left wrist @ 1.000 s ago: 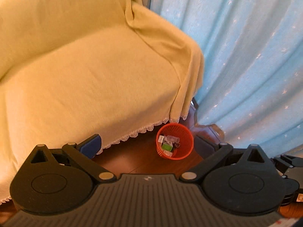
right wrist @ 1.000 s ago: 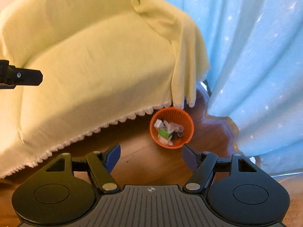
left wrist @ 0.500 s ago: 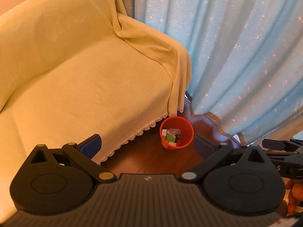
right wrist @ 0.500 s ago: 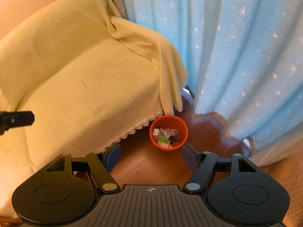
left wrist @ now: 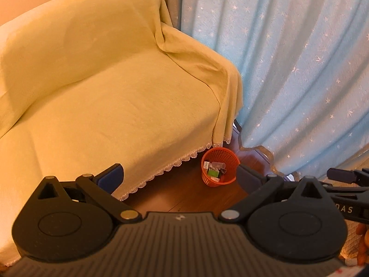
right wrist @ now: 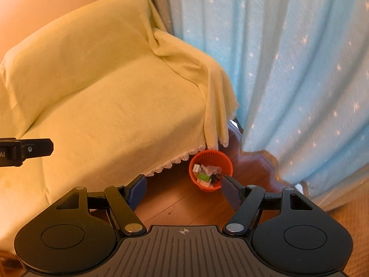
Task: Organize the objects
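Note:
A small orange mesh basket [left wrist: 219, 169] [right wrist: 210, 170] stands on the wooden floor at the sofa's right front corner, holding several small items, among them a green box and white packets. My left gripper [left wrist: 178, 175] is open and empty, high above the floor, with the basket between its blue fingertips in the view. My right gripper [right wrist: 184, 190] is also open and empty, well above the basket. The right gripper's body [left wrist: 346, 184] shows at the right edge of the left wrist view; the left gripper's body [right wrist: 25, 151] shows at the left edge of the right wrist view.
A sofa under a pale yellow cover [left wrist: 103, 97] [right wrist: 110, 97] fills the left and centre. Light blue star-patterned curtains [left wrist: 299, 69] [right wrist: 299, 69] hang at the right, reaching the wooden floor [left wrist: 184, 196] [right wrist: 184, 203]. A peach wall [right wrist: 46, 4] stands behind the sofa.
Both grippers have risen and pulled back: the basket looks smaller and farther, and more of the sofa back and curtain shows. Both stay open and empty.

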